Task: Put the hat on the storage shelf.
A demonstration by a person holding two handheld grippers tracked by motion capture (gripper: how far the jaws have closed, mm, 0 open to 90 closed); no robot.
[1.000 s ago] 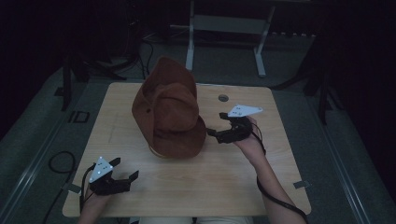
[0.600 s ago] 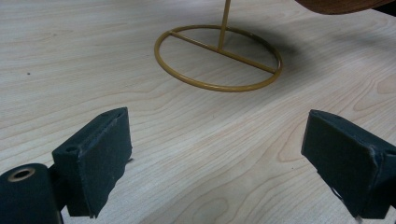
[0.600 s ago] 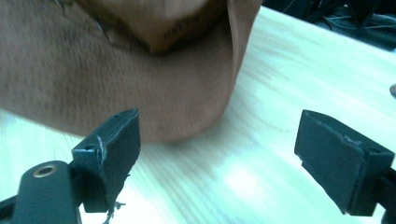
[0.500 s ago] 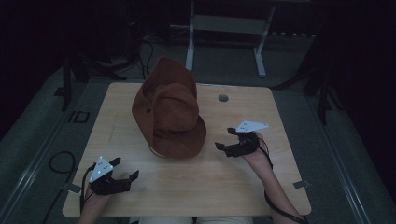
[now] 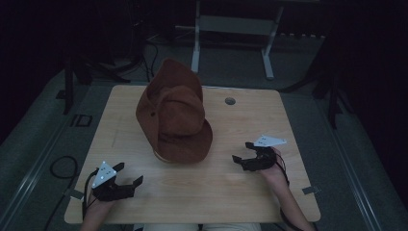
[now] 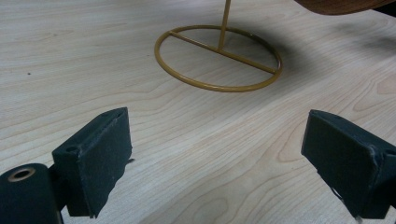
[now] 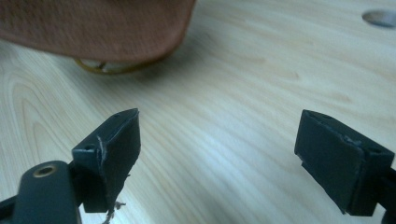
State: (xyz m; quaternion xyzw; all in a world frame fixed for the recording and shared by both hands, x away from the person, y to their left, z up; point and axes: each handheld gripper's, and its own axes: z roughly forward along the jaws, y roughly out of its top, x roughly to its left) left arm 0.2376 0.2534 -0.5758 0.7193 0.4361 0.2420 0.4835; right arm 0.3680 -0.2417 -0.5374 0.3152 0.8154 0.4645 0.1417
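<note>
Brown hat (image 5: pixel 174 119) sits on gold wire stand (image 6: pixel 218 58), centre of wooden table (image 5: pixel 202 197). Right gripper (image 5: pixel 244 153) low, near brim's right, jaws wide, empty. Left gripper (image 5: pixel 129 176) at near-left table edge, jaws wide, empty.

Black left gripper (image 5: pixel 126 179), right gripper (image 5: pixel 244 153); grey plates.

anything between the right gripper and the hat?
Nothing. In the high view, bare wooden table separates the right gripper from the brown hat. The right gripper view shows the same bare wood up to the hat's brim, jaws wide apart.
</note>
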